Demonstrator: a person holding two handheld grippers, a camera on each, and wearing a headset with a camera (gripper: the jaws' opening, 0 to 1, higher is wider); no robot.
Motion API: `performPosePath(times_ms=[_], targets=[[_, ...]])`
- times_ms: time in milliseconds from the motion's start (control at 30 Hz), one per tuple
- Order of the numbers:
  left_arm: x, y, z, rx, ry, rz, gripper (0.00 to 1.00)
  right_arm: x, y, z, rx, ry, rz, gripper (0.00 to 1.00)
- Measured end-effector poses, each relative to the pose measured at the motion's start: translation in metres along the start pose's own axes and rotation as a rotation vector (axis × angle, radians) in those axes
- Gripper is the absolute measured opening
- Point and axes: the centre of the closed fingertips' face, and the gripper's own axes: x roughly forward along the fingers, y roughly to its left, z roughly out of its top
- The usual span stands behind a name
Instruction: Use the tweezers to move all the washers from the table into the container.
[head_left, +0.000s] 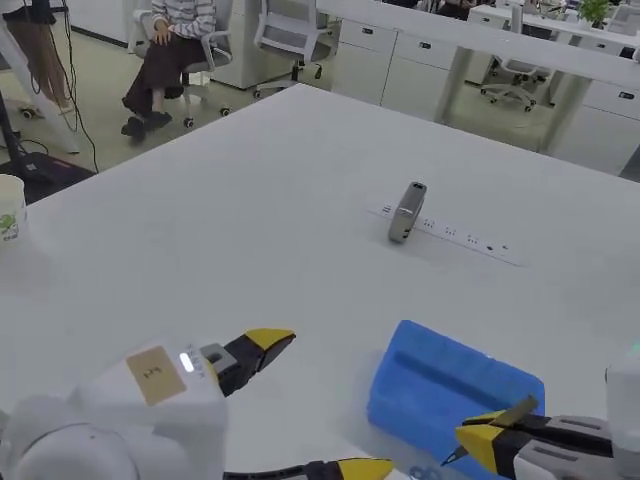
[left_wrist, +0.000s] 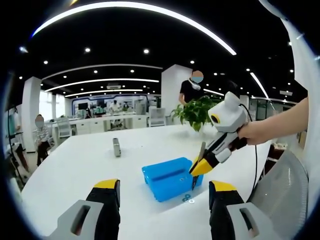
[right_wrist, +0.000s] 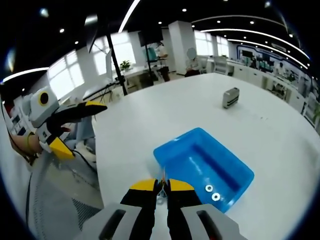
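Gripping a pair of slim metal tweezers (head_left: 515, 410), the yellow-tipped right gripper (right_wrist: 162, 186) has its jaws pressed together on the tool's shank. The tweezer points aim down at the tabletop, just off the near corner of the container.

Listed outward from there:

- Loose silver washers (left_wrist: 188, 199): these lie on the table just beside that near corner, under the tweezer points. Their count is unclear.
- Blue rectangular plastic container (right_wrist: 200, 160): this is open-topped and stands on the near part of the table, between the two grippers.
- Two small silver ring washers (right_wrist: 212, 193): these lie side by side on the container floor, close to one end wall.
- Yellow-tipped left gripper (head_left: 342, 400): its jaws are spread wide apart, and it hangs over the table to the left of the container.
- Large white table (head_left: 250, 200): this bears everything above.
- Small grey metal block-shaped device (head_left: 406, 212): this stands farther out on the table, well apart from the container.
- White paper cup (head_left: 8, 207): this stands at the table's left edge.
- Seated person (head_left: 170, 50): on an office chair beyond the far left corner.
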Motion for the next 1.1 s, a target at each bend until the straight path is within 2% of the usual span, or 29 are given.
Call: performPosePath(times_ms=[367, 633, 1100], targets=[[0.000, 0.000, 0.000, 0.001, 0.001, 0.001, 0.72, 0.010, 0.005, -0.014, -0.008, 0.044, 0.021, 0.03], [0.000, 0.000, -0.001, 0.003, 0.004, 0.002, 0.72, 0.018, 0.003, -0.023, -0.019, 0.073, 0.023, 0.03], [0.000, 0.001, -0.002, 0.004, 0.008, 0.003, 0.71, 0.025, 0.003, -0.027, -0.026, 0.088, 0.021, 0.03]])
